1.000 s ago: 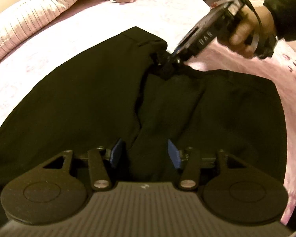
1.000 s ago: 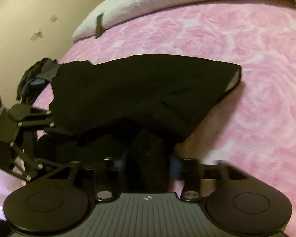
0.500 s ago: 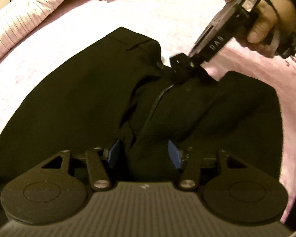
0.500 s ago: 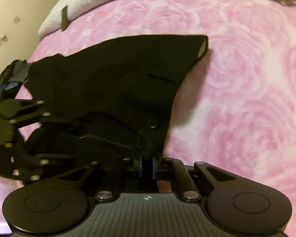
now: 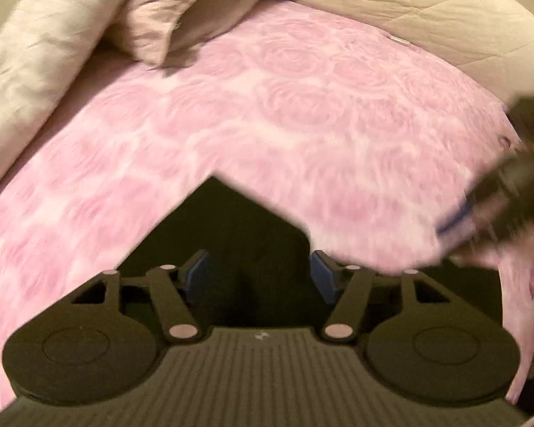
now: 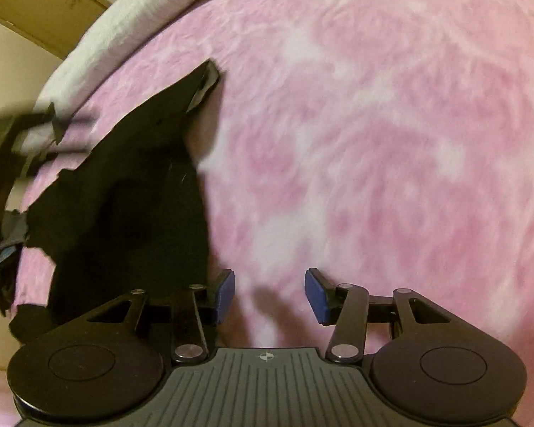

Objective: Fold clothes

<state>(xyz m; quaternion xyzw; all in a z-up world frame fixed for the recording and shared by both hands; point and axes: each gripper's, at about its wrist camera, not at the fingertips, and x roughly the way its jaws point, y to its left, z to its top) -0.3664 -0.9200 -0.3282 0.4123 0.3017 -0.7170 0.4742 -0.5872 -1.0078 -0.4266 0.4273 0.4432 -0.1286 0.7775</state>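
Both grippers spread: left gripper (image 5: 259,277) straddles black garment (image 6: 131,192); right gripper (image 6: 270,291) empty beside it. Fold stage unclear.

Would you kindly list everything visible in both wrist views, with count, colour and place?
black garment: one, black, lying on the bedspread, its near part between the left tool's pads
bedspread: one, pink rose pattern, covering the bed
pillows: at least two, pale pink and cream, at the bed's far end
quilt: one, cream, far right edge
left tool: one, black with blue pads, open
right tool: one, black with blue pads, open, over bare bedspread
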